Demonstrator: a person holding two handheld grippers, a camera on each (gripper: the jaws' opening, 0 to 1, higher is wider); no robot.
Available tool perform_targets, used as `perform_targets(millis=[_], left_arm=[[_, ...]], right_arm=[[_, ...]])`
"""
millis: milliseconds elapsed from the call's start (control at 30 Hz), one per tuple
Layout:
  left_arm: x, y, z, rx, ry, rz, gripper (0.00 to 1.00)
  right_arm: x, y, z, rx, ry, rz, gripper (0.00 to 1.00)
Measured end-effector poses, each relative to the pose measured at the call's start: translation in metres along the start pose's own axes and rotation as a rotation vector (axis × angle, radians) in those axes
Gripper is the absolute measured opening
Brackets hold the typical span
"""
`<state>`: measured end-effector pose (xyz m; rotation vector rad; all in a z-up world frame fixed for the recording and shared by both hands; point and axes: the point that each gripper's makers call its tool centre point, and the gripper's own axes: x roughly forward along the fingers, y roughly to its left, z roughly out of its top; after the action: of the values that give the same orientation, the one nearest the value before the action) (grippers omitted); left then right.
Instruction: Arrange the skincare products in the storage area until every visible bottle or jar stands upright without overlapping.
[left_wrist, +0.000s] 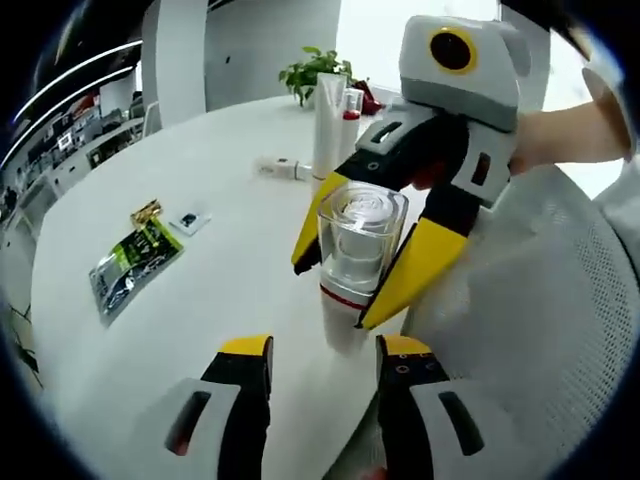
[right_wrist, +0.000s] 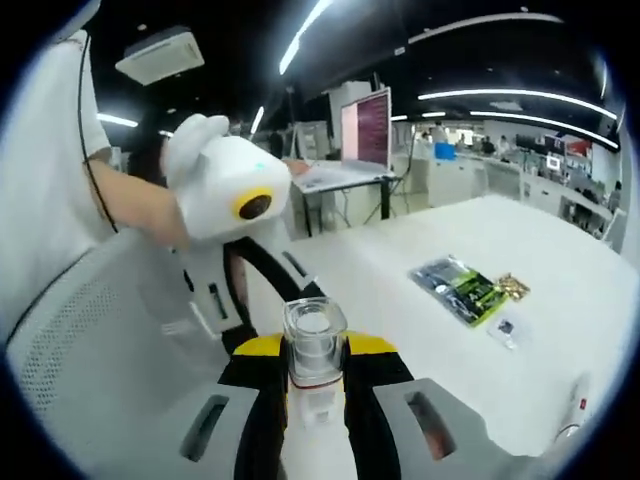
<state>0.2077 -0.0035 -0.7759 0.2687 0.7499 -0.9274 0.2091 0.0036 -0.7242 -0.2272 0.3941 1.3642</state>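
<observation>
Bottle (left_wrist: 352, 270) with the clear cap stands upright at centre frame on the tabletop (left_wrist: 200, 170); your right tongs (left_wrist: 372, 268) clamp it to keep it vertical, while your left tongs (left_wrist: 322, 372) wait open just below.

Clear-capped white bottle (left_wrist: 352, 275) with red band; yellow-tipped black tongs (left_wrist: 318, 375); green packet (left_wrist: 133, 263).
</observation>
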Motion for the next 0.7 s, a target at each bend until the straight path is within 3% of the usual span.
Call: perform_targets(millis=[200, 533, 700], left_arm=[[0.004, 0.000, -0.007, 0.003, 0.023, -0.009, 0.35], [0.008, -0.003, -0.012, 0.004, 0.047, -0.029, 0.35], [0.010, -0.006, -0.015, 0.007, 0.064, -0.042, 0.35]], right_arm=[[0.004, -0.006, -0.010, -0.047, 0.013, 0.010, 0.20], [0.006, -0.006, -0.017, -0.051, -0.001, 0.020, 0.20], [0.009, -0.002, -0.020, -0.131, 0.032, 0.035, 0.21]])
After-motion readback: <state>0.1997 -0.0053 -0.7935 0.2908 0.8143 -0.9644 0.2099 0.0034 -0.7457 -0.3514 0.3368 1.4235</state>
